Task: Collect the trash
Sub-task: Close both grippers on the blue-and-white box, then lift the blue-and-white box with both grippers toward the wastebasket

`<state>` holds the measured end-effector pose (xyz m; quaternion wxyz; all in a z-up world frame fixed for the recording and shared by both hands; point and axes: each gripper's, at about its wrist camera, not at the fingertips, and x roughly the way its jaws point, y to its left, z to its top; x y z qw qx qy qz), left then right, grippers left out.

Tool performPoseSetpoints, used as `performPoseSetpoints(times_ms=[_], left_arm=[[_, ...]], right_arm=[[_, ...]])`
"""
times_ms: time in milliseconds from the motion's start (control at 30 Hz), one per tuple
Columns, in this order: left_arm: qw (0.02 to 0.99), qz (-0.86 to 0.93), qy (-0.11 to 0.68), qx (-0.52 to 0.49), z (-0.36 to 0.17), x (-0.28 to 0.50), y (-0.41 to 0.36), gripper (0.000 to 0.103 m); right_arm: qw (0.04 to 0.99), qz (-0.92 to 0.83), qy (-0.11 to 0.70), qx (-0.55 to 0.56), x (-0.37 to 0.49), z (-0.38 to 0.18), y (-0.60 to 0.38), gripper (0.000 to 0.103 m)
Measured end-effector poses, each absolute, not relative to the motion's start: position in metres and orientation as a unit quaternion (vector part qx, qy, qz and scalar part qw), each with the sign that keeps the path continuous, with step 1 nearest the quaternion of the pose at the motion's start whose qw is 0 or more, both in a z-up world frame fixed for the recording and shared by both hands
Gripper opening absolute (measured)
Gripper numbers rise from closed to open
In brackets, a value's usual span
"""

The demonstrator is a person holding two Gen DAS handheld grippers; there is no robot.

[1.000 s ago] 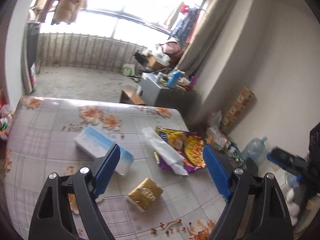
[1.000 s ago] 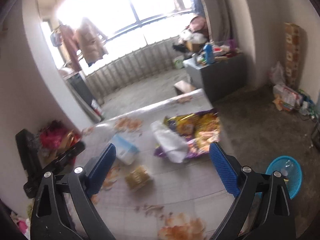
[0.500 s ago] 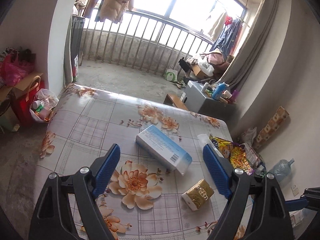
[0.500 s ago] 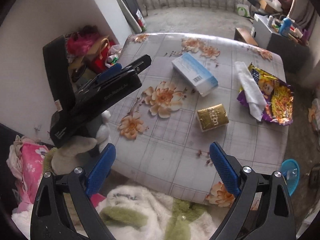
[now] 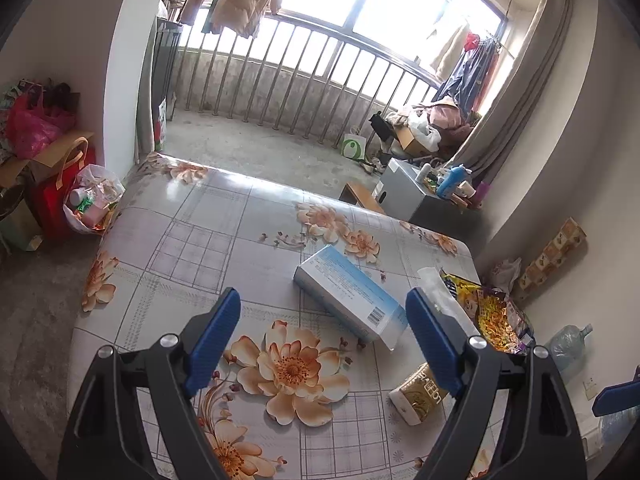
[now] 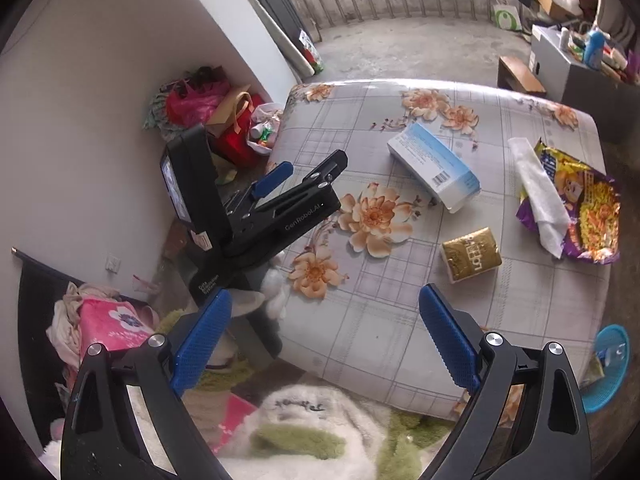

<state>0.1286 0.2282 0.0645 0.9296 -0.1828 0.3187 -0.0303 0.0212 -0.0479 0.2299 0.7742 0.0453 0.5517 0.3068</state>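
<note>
Blue-white carton [image 5: 349, 297] flat on table [image 5: 192, 240] — long axis diagonal, both tools [image 5: 323, 336] [image 6: 325, 344] spread, empty.

The left hand-held gripper [image 5: 322, 336] is swinging away from the snack bag [image 5: 490, 312] toward the blue-and-white box [image 5: 350, 298], which is now sitting between its wide-open jaws. The right hand-held gripper [image 6: 324, 340] is tilting down over the counter [image 6: 372, 320] edge, bringing the left hand-held gripper [image 6: 316, 176] into its view.

Floral tablecloth [image 5: 192, 248], balcony railing [image 5: 304, 92]
</note>
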Motion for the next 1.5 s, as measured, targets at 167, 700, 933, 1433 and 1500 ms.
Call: performPoseSetpoints(times_ms=[167,700,933,1433,1500], left_arm=[[0.926,-0.044,0.326,-0.185,0.056,0.143,0.227,0.082],[0.897,-0.094,0.399,-0.165,-0.020,0.209,0.199,0.064],[0.869,-0.140,0.422,-0.214,-0.047,0.231,0.195,0.030],[0.877,-0.152,0.378,-0.256,-0.013,0.223,0.210,0.029],[0.880,-0.165,0.369,-0.248,0.000,0.211,0.202,0.029]], right_arm=[[0.760,0.306,0.565,0.097,0.042,0.224,-0.062,0.091],[0.791,0.333,0.510,0.060,0.226,0.102,-0.044,0.088],[0.717,0.321,0.605,0.127,0.270,0.046,-0.037,0.062],[0.715,0.361,0.587,0.117,0.208,0.080,-0.031,0.043],[0.722,0.358,0.577,0.135,0.187,0.089,-0.045,0.043]])
